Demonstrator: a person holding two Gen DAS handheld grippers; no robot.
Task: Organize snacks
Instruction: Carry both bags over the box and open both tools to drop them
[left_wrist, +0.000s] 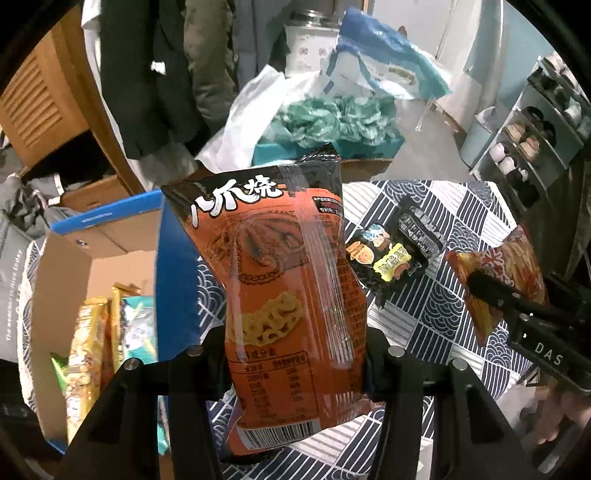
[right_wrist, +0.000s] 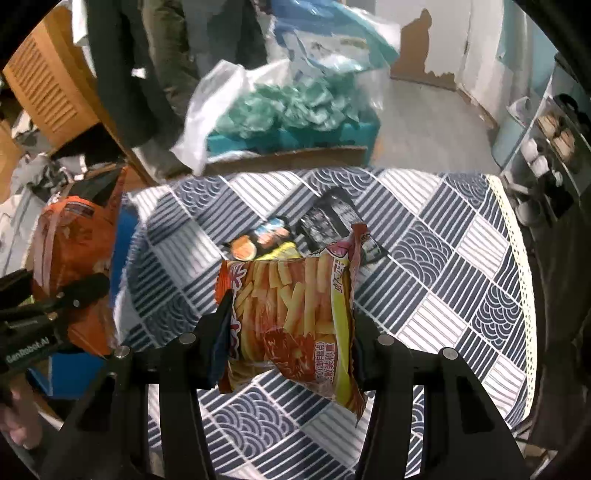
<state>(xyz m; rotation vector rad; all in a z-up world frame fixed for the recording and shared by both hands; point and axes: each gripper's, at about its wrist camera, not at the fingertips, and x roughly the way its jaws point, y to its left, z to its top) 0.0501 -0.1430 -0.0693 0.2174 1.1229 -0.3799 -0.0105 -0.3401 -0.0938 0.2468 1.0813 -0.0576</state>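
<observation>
Now the left claw (left_wrist: 295, 354) is clamped on an orange snack bag (left_wrist: 284, 280), lifted clear of the patterned worktop (left_wrist: 424, 314), printed back facing the camera. Over at three o'clock in that view, the right claw (right_wrist: 291, 328) grips a fries snack packet (right_wrist: 295, 317), also held above the cloth. Beyond it, toward twelve, a black snack pack (right_wrist: 332, 225) lies flat on the worktop. Down at eight o'clock from the left claw sits an open cardboard box (left_wrist: 96, 269), packets (left_wrist: 107, 343) standing inside.
</observation>
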